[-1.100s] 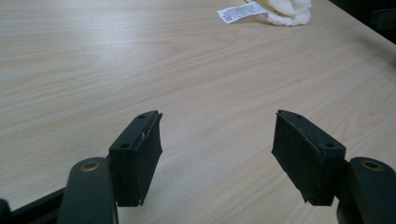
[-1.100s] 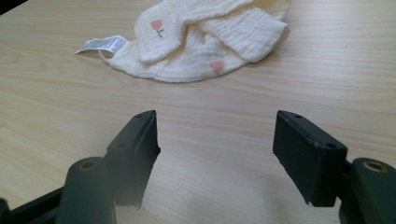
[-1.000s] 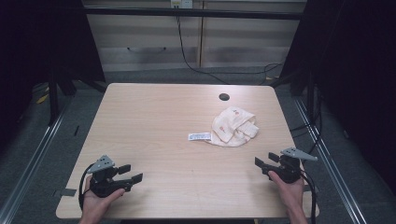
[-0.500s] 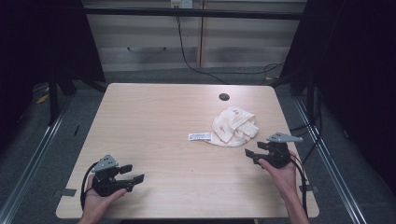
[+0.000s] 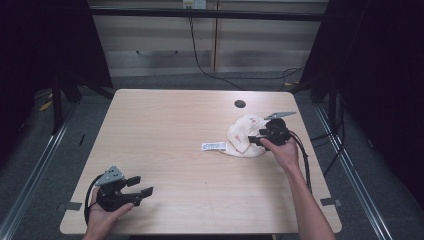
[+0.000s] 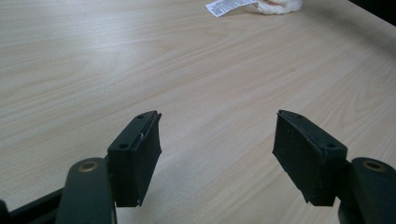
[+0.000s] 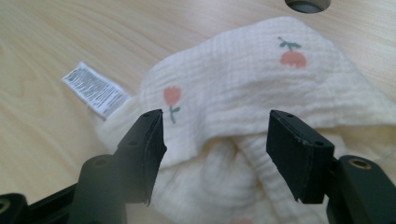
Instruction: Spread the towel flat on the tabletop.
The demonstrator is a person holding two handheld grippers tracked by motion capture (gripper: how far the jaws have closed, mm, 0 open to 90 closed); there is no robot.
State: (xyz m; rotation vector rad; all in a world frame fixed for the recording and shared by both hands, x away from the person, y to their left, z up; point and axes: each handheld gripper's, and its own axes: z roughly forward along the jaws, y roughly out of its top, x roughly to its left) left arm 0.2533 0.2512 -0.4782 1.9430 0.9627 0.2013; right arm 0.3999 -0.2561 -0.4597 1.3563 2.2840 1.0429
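Crumpled cream waffle-weave cloth (image 7: 261,88) with pink flower prints and white care label (image 7: 95,89) on pale wooden table (image 5: 170,130); right gripper (image 7: 217,154) spread above it; left gripper (image 6: 219,154) spread over bare wood.

black gripper (image 5: 141,186), grey plate, trailing cable

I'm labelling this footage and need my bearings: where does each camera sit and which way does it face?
High view: above the near edge, looking forward and down on the table; both forearms enter below.
Left gripper view: on the left hand-held gripper, facing bare tabletop.
Right gripper view: on the right hand-held gripper, facing the cloth.
All three share the cloth's label.
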